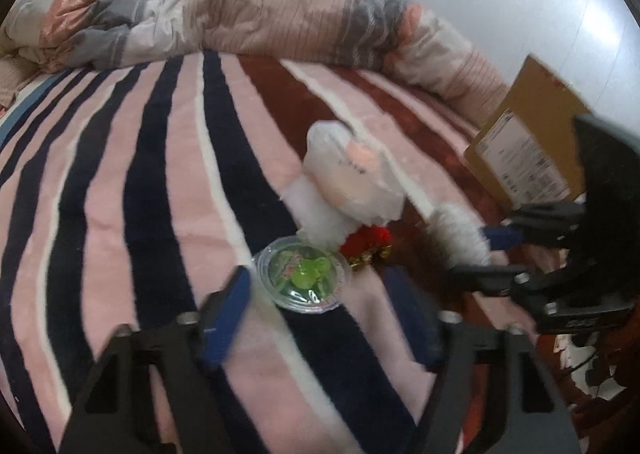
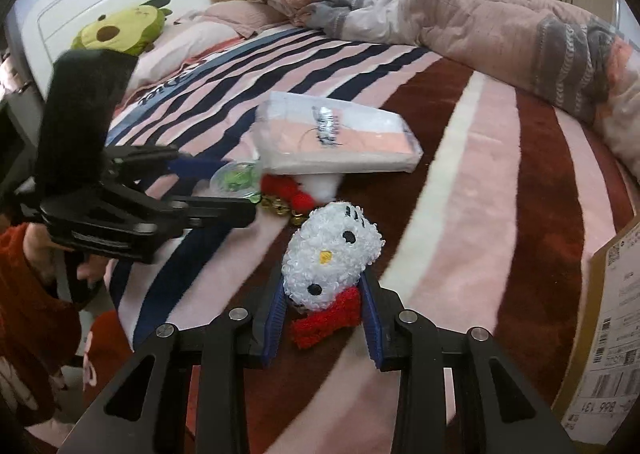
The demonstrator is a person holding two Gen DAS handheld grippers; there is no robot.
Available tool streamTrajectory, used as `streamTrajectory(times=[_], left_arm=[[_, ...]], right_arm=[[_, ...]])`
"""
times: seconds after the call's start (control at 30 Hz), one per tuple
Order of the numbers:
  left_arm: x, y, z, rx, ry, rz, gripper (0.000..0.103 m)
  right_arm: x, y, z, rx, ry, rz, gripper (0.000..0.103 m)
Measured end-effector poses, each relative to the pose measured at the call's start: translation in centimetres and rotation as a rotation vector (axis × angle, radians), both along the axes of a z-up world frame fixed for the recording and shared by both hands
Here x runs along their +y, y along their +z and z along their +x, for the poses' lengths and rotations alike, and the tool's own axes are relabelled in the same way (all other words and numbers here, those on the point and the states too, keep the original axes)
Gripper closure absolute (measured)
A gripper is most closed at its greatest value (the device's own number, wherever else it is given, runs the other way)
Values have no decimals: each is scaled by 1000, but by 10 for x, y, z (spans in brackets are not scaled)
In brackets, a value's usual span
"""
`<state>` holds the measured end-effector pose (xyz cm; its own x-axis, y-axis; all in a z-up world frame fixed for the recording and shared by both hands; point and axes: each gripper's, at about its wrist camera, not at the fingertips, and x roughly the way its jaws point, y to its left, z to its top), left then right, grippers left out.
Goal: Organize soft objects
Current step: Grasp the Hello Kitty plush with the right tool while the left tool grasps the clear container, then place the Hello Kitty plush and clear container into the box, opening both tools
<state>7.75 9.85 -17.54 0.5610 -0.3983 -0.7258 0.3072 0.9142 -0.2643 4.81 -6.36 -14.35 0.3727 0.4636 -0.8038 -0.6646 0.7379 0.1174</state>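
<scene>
The white plush toy point(image 2: 332, 254) with its red scarf is lying on the striped blanket point(image 2: 480, 182); my right gripper point(image 2: 325, 318) is clamping it. My left gripper point(image 1: 320, 318) is hovering, jaws apart, around the clear cup point(image 1: 304, 274).

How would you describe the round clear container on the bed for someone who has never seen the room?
On the striped blanket, look just left of the wrapped tissue pack. The clear container lies beside red trim with gold bells, the only transparent item, showing green inside.
</scene>
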Motion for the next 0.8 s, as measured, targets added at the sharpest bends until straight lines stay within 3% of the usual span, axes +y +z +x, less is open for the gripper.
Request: streamTrajectory(times=[0.07, 0.4, 0.6, 0.8], left_arm=[[-3, -2, 2, -7, 19, 46, 64], [20, 27, -17, -51, 87, 16, 64], [11, 82, -38, -140, 91, 54, 64], [-27, 157, -48, -250, 44, 98, 64]], right_arm=[[-1, 3, 2, 1, -1, 3, 73], [1, 41, -7, -66, 42, 30, 73], [-12, 84, -21, -142, 61, 74, 73], [-57, 142, -32, -256, 26, 128, 73]])
